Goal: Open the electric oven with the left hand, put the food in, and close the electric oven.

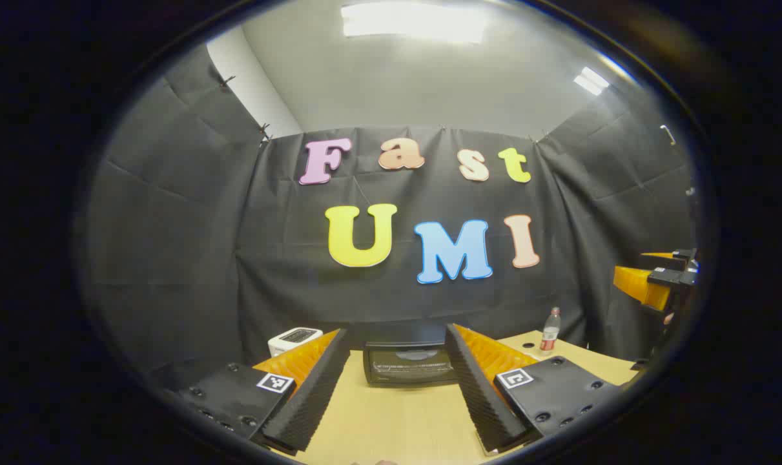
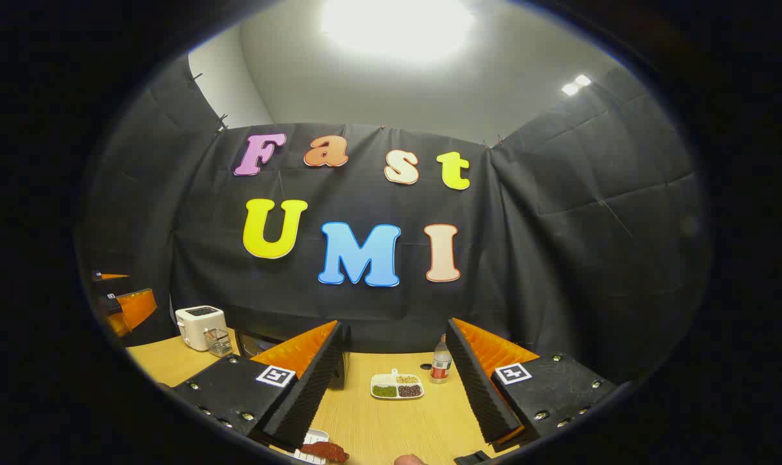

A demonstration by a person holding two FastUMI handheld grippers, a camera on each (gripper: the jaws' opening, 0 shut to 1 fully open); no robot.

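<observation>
Electric oven (image 1: 411,363): flanks hidden behind gripper fingers. White toaster (image 1: 294,339): lower part hidden. Reddish-brown food (image 2: 326,450): cut by bottom edge, kind indeterminate. Divided dish (image 2: 397,386): contents too small to identify.

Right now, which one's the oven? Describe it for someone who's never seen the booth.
Start at the wooden table under the black cloth wall. At its far edge, centred between the left tool fingers, sits the electric oven: a low black box with a glass door, shut. The toaster beside it is white.
</observation>
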